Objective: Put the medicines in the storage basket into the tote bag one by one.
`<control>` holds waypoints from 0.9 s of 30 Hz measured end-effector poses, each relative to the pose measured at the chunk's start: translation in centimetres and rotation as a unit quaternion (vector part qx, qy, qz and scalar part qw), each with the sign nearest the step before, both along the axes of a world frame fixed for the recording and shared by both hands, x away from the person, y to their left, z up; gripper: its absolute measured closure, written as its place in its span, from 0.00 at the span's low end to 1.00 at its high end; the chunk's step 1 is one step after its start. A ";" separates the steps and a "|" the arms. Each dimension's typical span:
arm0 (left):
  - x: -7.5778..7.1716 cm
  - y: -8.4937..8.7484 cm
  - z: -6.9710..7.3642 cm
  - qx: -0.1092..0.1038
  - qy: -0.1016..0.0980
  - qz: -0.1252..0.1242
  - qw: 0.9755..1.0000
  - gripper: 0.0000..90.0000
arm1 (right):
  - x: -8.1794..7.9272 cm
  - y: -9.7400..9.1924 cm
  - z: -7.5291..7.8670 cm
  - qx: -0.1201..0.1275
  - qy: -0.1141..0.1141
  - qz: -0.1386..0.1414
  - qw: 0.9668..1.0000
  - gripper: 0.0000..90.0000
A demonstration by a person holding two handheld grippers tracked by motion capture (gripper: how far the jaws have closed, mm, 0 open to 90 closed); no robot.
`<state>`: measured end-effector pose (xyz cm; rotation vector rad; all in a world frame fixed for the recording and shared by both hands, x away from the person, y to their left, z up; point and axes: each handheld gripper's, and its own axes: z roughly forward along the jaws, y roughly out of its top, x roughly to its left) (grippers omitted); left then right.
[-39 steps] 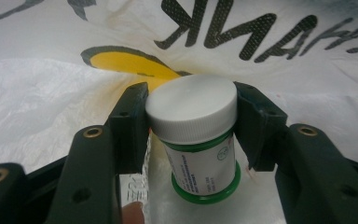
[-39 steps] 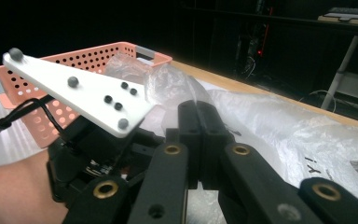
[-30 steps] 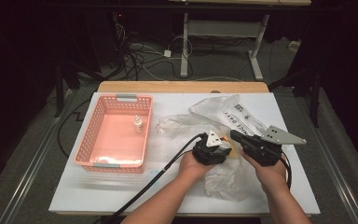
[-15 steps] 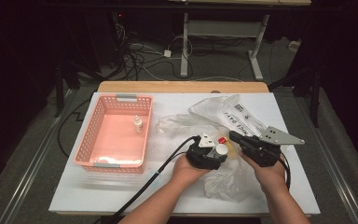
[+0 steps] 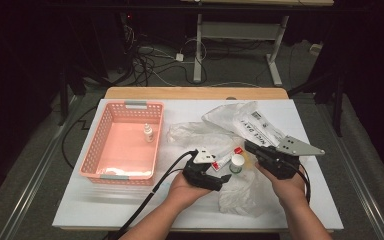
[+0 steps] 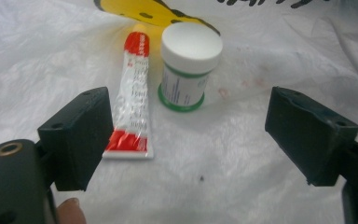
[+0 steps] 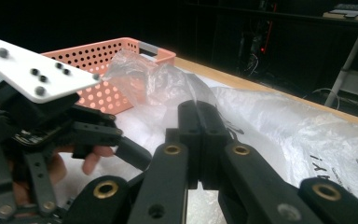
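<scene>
A small white-capped jar [image 6: 189, 67] with a green label stands on a white plastic bag [image 6: 242, 154], beside a red-and-white tube [image 6: 133, 93] lying flat. My left gripper [image 6: 182, 135] is open. Its jaws have just been opening, and nothing is between them; jar and tube lie just beyond the tips. From above, the left gripper [image 5: 224, 178] points right at the jar [image 5: 237, 162] and tube [image 5: 225, 157]. My right gripper [image 5: 249, 147] is shut, and the film of a clear plastic bag [image 7: 154, 79] gathers at its tips [image 7: 198, 109].
A pink basket [image 5: 105, 145] at the table's left holds a small white bottle [image 5: 148, 132]. Crumpled bags [image 5: 250, 125] cover the table's middle and right. The left gripper's black cable [image 5: 150, 200] trails toward the front edge.
The left gripper has drawn back to the left, away from the jar, and its jaws have opened. The jar now stands free on the bag. The right gripper has stayed put.
</scene>
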<state>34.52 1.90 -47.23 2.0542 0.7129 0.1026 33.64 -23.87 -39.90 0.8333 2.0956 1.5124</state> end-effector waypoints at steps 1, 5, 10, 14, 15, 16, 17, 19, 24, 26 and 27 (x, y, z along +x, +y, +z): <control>-0.1 0.3 0.0 -0.001 0.004 0.003 1.000 0.12 | 0.0 0.0 0.0 0.000 0.001 0.000 1.000 1.00; -0.6 1.4 0.1 -0.005 0.015 0.012 1.000 0.02 | 0.0 0.0 0.0 -0.001 0.000 0.000 1.000 1.00; -1.5 2.6 0.4 0.001 0.021 0.011 1.000 0.00 | -0.1 0.0 0.0 -0.003 0.000 -0.001 1.000 1.00; -1.9 3.7 0.6 0.005 0.013 0.021 1.000 0.00 | -0.1 0.0 0.0 -0.001 0.002 -0.001 1.000 1.00; -1.8 4.0 0.4 0.002 0.021 0.025 0.999 0.00 | -0.1 0.1 -0.1 -0.002 0.001 0.000 1.000 1.00; -1.8 4.1 0.4 0.000 0.027 0.027 0.999 0.00 | -0.1 0.1 0.0 -0.003 0.001 0.001 1.000 1.00; -1.9 4.2 0.4 -0.002 0.028 0.028 0.999 0.00 | -0.1 0.1 0.0 -0.004 0.000 0.001 1.000 1.00; -2.1 4.3 0.6 0.001 0.025 0.027 0.999 0.00 | -0.2 0.1 0.0 -0.003 0.001 0.001 1.000 1.00; -2.5 4.7 1.6 0.001 0.021 0.030 0.999 0.00 | -0.1 0.0 -0.1 -0.002 0.002 0.001 1.000 1.00; -2.5 5.2 2.1 -0.005 0.023 0.037 0.999 0.00 | 0.0 0.0 -0.2 -0.002 0.003 0.001 1.000 1.00; -2.5 5.4 2.3 -0.006 0.023 0.039 0.999 0.00 | 0.0 0.0 -0.2 -0.003 0.003 0.001 1.000 1.00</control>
